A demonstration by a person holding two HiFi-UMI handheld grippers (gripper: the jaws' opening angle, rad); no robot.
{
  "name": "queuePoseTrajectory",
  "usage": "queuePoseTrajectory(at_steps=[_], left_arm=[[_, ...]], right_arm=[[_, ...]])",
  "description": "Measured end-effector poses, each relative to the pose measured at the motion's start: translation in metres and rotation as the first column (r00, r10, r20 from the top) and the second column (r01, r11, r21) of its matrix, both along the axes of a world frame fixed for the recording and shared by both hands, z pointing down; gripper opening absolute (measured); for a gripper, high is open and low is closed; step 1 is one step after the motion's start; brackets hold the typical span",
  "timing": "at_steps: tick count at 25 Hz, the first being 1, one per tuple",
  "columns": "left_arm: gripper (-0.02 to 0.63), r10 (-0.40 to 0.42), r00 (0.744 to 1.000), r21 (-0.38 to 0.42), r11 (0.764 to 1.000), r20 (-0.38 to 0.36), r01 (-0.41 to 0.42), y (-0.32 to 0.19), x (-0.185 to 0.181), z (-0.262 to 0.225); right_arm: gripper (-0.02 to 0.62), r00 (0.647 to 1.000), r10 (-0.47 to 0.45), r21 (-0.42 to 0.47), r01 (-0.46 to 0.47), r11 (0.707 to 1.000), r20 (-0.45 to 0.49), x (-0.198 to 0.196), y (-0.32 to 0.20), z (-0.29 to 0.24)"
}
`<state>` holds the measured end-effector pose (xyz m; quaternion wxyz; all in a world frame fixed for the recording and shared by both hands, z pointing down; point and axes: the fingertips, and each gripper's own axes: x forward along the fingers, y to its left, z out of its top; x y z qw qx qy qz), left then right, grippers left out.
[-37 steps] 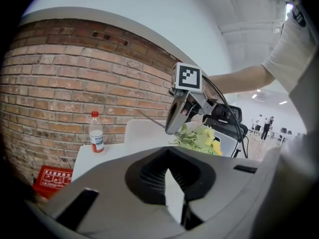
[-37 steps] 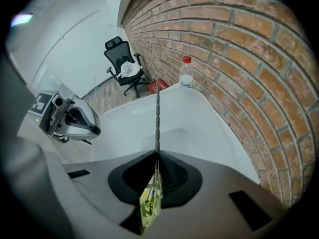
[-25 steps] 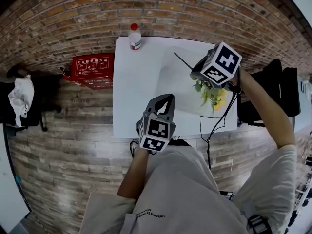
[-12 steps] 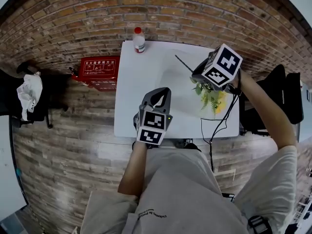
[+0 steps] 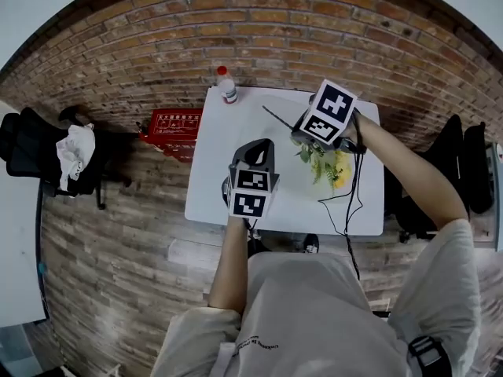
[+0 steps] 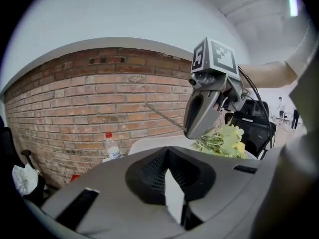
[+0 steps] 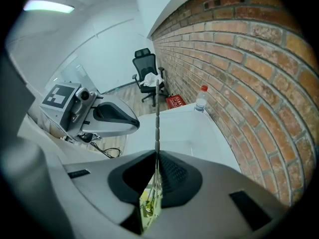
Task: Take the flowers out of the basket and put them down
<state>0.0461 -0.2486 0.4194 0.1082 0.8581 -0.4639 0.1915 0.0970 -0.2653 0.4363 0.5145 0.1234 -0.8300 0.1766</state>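
Right tongs (image 7: 156, 158) are gripping the flowers (image 5: 328, 167) by the stem, covering some blooms; left tongs (image 6: 168, 163) are sitting closed, empty; red box (image 5: 174, 122) lettering unreadable.

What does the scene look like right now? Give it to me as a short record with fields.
Right tongs: shut on the flowers' thin stem
Flowers: yellow-green bunch beneath the right tongs, over the white table
Left tongs: together, nothing between them, over the table's near side
Bottle: red cap, upright at the table's far edge
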Motion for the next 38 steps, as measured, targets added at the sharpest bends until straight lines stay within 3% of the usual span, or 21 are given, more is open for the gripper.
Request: queuePoseTrajectory(at_steps=[11,20,27,38], left_arm=[[0.025,-0.141,0.988,0.068,0.988,0.067,0.136,0.035,0.029,-0.016],[0.025,-0.261,0.964,0.074,0.964,0.052,0.257,0.069,0.049,-0.018],[0.025,-0.280,0.958,0.104,0.956,0.061,0.273,0.072,0.070,-0.031],[0.025,-0.299,0.954,0.127,0.947,0.015,0.294,0.075,0.105,-0.037]], right_arm=[[0.048,0.987,-0.068,0.059,0.060,0.996,0.143,0.012,0.022,-0.022],[0.048,0.956,-0.080,0.097,0.054,0.994,0.282,0.031,0.036,-0.064],[0.048,0.870,0.077,0.030,-0.104,0.994,0.487,0.057,0.031,-0.097],[0.048,0.752,0.252,-0.078,-0.259,0.963,0.609,0.119,0.032,-0.107]])
